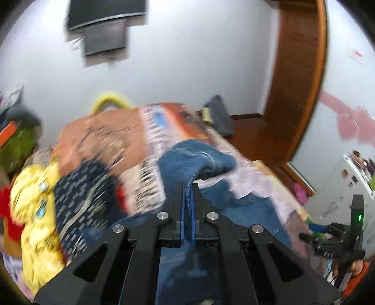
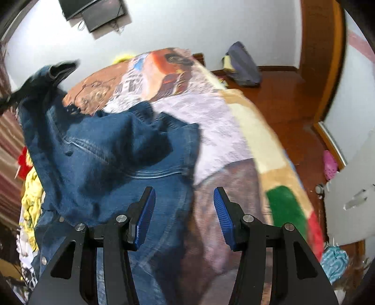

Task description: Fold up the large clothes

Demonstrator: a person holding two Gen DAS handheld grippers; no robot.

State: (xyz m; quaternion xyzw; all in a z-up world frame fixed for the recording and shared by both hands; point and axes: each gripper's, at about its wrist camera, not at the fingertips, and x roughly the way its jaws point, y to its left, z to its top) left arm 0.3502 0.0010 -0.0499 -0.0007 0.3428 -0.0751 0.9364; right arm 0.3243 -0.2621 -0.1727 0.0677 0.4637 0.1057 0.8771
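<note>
Your left claw (image 1: 187, 187) is clenched on an edge of the denim jacket (image 2: 105, 150), lifting it off the bed (image 2: 222, 131); your right claw (image 2: 184, 199) hangs released. Next, pinch a second edge to spread it flat.

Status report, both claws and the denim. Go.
Left claw shut on denim jacket, edge lifted. Right claw open, empty, over jacket hem and blanket. Yellow garment piled beside jacket, nothing blocking.

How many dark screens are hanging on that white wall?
2. The larger screen hangs at the top of the wall, partly cut off by the picture's edge. The smaller screen sits just below and to its right, overlapping it. Nothing suggests more, though blur hides detail.
</note>
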